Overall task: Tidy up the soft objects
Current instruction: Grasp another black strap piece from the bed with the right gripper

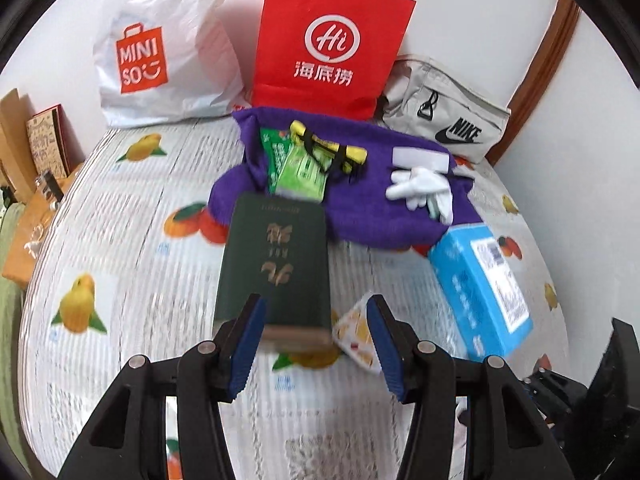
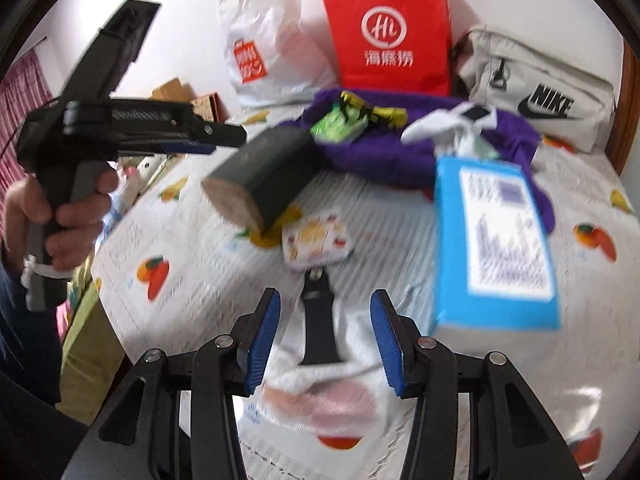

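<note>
A purple towel lies on the bed with green packets, a yellow pouch and a white glove on it. My left gripper is open above the near end of a dark green book, and its pads are clear of the cover. Seen from the right wrist, the left gripper hovers apart from the book. My right gripper is open, and a black strap-like piece lies untouched between its fingers. A small fruit-print pouch sits just beyond.
A red paper bag, a white Miniso bag and a grey Nike bag stand along the wall. A blue box lies at the right. The fruit-print bedsheet drops off at the left. A person's hand holds the left gripper.
</note>
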`<action>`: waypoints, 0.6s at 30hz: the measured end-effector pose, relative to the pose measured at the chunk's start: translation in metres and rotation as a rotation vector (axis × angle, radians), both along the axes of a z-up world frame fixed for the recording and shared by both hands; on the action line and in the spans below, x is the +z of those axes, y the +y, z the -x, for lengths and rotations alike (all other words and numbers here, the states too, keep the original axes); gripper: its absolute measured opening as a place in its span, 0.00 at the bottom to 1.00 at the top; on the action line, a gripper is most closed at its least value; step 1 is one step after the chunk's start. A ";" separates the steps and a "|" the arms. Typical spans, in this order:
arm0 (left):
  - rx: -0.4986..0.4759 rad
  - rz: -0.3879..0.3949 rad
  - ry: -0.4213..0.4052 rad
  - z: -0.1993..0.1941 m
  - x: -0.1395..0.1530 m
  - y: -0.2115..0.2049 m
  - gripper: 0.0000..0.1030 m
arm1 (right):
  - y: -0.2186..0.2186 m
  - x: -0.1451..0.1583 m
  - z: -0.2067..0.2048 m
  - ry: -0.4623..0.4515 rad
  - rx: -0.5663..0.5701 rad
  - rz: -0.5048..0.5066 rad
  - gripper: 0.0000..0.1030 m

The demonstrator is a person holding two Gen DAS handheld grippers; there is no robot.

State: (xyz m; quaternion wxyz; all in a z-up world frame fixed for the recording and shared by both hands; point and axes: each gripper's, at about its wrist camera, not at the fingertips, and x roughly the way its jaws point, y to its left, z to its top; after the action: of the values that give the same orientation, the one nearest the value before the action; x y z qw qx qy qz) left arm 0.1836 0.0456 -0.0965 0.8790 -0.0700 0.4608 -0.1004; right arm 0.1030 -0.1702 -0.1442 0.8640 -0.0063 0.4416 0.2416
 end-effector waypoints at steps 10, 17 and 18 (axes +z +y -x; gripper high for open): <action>0.009 0.030 0.055 0.020 -0.033 0.013 0.49 | 0.025 -0.040 -0.004 0.055 0.039 0.110 0.31; 0.012 0.045 0.085 0.023 -0.047 0.017 0.49 | 0.030 -0.032 -0.005 -0.002 0.048 0.108 0.21; 0.012 0.045 0.087 0.024 -0.048 0.017 0.49 | 0.029 -0.028 -0.004 -0.010 0.048 0.091 0.21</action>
State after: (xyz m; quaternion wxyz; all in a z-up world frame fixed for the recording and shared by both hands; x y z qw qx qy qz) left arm 0.1598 0.0629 -0.1443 0.8570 -0.0968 0.4957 -0.1024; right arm 0.1070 -0.1411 -0.1725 0.8589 -0.0576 0.4477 0.2420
